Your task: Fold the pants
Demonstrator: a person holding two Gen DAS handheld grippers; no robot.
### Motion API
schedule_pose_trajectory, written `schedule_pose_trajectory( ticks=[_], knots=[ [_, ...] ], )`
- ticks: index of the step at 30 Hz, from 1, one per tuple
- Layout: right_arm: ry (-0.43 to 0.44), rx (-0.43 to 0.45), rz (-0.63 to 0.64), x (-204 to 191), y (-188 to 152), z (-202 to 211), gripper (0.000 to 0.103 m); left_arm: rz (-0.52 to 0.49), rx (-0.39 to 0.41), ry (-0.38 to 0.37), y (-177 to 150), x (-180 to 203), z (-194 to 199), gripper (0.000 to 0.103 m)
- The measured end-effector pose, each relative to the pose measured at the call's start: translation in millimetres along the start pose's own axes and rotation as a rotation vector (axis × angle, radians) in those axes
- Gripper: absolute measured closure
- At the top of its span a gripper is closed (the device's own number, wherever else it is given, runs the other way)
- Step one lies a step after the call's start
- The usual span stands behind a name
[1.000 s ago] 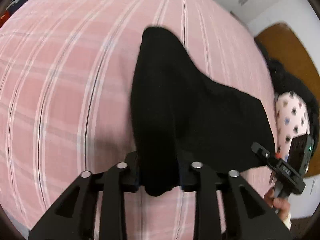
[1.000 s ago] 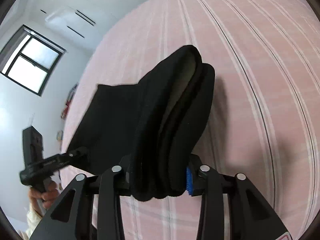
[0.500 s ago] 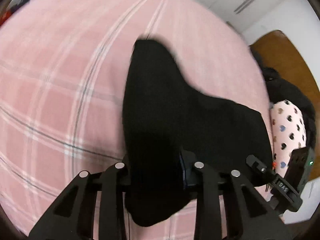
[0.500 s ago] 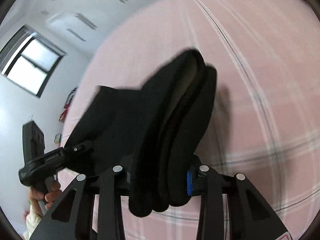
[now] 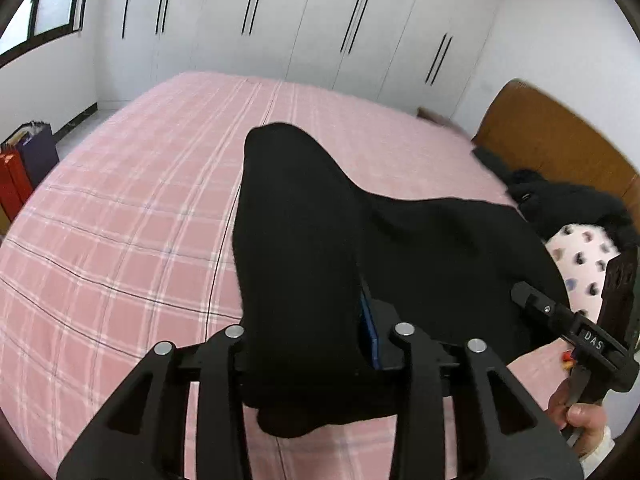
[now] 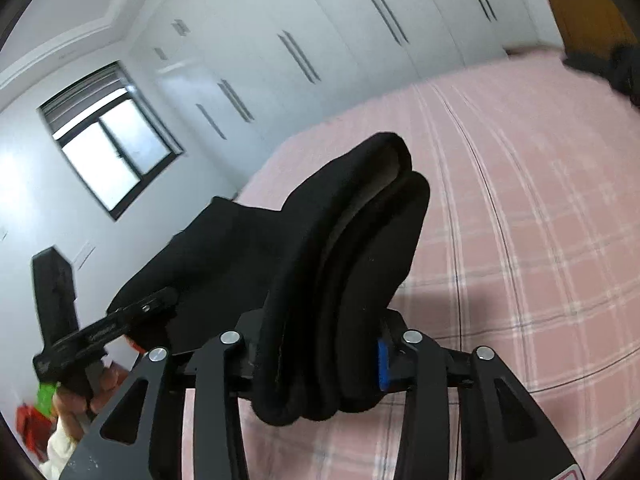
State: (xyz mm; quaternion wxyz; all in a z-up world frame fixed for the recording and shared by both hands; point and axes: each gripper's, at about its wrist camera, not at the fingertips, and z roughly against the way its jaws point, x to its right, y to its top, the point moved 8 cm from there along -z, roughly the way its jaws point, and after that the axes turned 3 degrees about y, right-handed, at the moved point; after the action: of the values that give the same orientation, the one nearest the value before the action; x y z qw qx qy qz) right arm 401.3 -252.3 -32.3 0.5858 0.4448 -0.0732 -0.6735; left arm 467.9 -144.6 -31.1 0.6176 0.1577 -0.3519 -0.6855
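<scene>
matt black cloth pants (image 5: 304,248), glossy wardrobe (image 5: 320,20)

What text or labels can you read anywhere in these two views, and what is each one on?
"DAS": white letters on the arm of the right gripper, seen in the left wrist view.
A pale marking on the arm of the left gripper, seen in the right wrist view, is too blurred to read.
</scene>
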Motion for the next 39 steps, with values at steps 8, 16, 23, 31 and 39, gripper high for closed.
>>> schedule_pose_trajectory(
  ticks=[8,16,23,31,39],
  knots=[
    [-0.288,-0.060,0.049,45.4,-50.1,-28.5,0.058,-0.176,-0.163,0.351,-85.2,-57.6,-88.0,0.045],
    [-0.343,-0.287,0.142,50.9,-51.4,-104.6,0.096,-0.089,-0.160,0.311,-60.4,-41.5,-70.1,0.041],
    [-0.337,-0.185,0.138,26.3,-48.9,-59.7,0.092,-0.107,-0.188,0.294,-73.6,-34.5,-69.0,0.041],
    [-0.372,-0.194,0.135,26.4,-70.9,-60.2,0.090,-0.131,-0.183,0.307,-84.6,-24.4,-50.1,0.041],
    [-0.401,-0.249,0.144,15.2,-96.5,-43.0,0.085,-0.140,-0.157,0.320,-95.7,-15.9,-13.0,0.041]
  ],
)
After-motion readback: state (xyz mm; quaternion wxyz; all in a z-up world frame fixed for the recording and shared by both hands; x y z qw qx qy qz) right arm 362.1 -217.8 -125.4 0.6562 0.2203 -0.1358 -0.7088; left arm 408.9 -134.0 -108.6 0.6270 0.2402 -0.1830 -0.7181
